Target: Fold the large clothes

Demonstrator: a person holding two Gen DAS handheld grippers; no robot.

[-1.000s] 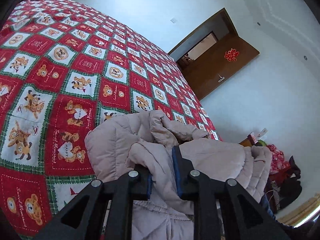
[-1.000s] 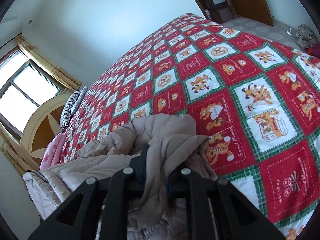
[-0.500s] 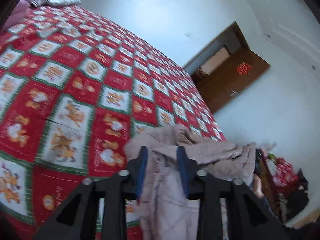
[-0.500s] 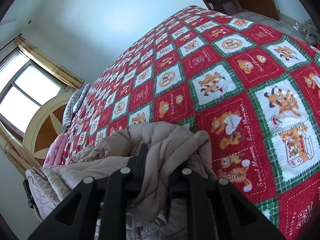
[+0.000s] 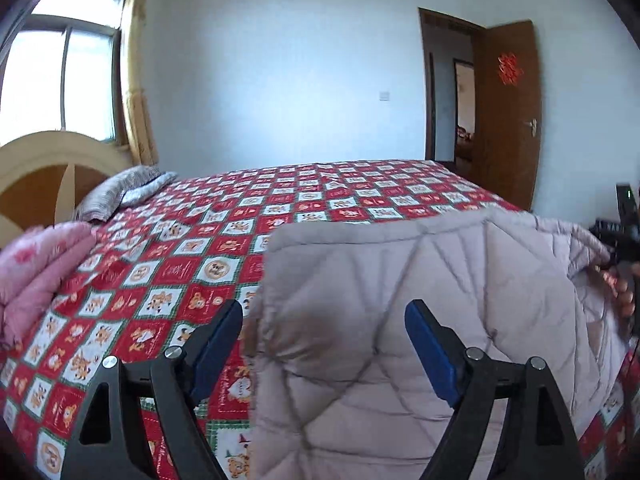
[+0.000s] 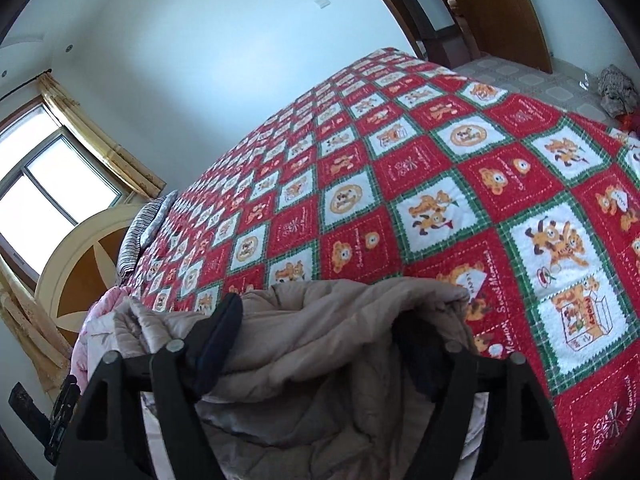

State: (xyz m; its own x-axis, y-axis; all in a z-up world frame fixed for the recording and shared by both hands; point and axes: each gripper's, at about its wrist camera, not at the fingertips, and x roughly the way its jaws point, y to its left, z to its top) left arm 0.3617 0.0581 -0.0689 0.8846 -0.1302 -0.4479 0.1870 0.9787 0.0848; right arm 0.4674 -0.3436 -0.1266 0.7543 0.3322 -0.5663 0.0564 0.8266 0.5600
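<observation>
A pale pink-beige quilted jacket (image 5: pixel 400 320) lies on the near edge of a bed covered by a red, green and white bear-patterned quilt (image 5: pixel 320 192). My left gripper (image 5: pixel 324 340) is open, its blue-padded fingers (image 5: pixel 430 350) spread wide, one over the jacket and one over the quilt. In the right wrist view the jacket (image 6: pixel 320 344) is bunched up between the fingers of my right gripper (image 6: pixel 320 344), which is open with the fabric lying loosely in the gap. The right gripper also shows at the right edge of the left wrist view (image 5: pixel 624 240).
A striped pillow (image 5: pixel 124 192) and a folded pink blanket (image 5: pixel 36 264) lie at the head of the bed, by the cream headboard (image 5: pixel 40 160). A window (image 5: pixel 60 76) is at the left. A brown door (image 5: pixel 508 112) stands open at the right.
Both grippers have opened and let go of the jacket. The left gripper has swung up and back, now looking level across the bed. The jacket lies spread wider.
</observation>
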